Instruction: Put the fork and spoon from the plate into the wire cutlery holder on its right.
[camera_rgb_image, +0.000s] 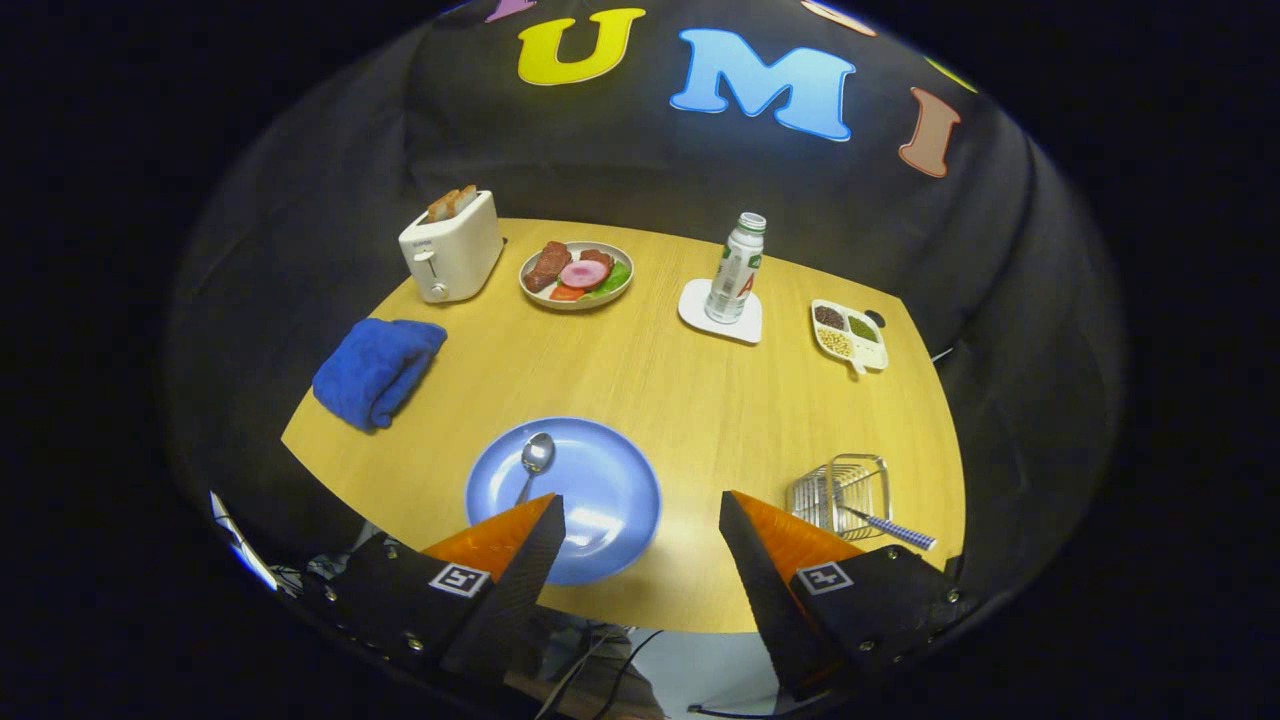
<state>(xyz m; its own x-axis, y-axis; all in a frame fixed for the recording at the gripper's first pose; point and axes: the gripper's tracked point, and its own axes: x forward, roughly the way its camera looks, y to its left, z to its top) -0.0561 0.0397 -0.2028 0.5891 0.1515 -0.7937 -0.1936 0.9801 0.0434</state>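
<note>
Fingers (520, 540) spread wide, gripper (640, 525) empty above the plate (610, 500). Spoon (533, 462) lies on the plate; fork (890, 528) already sits in the holder (845, 490), handle poking out right.

Setting: staged recording booth dressed as a home dining spot. Evidence: black cloth wall (300, 250) draped behind and around a light wooden table (680, 400); breakfast props laid out on it, namely a white toaster (452, 248) loaded with bread, a plate of mock food (577, 274), a bottle (736, 268) on a white coaster (720, 312), a divided dish of grains (850, 335), a folded blue towel (378, 370), a blue plate (590, 500) and a wire cutlery holder (842, 492). Loose cables (590, 670) hang below the table's near edge.
</note>
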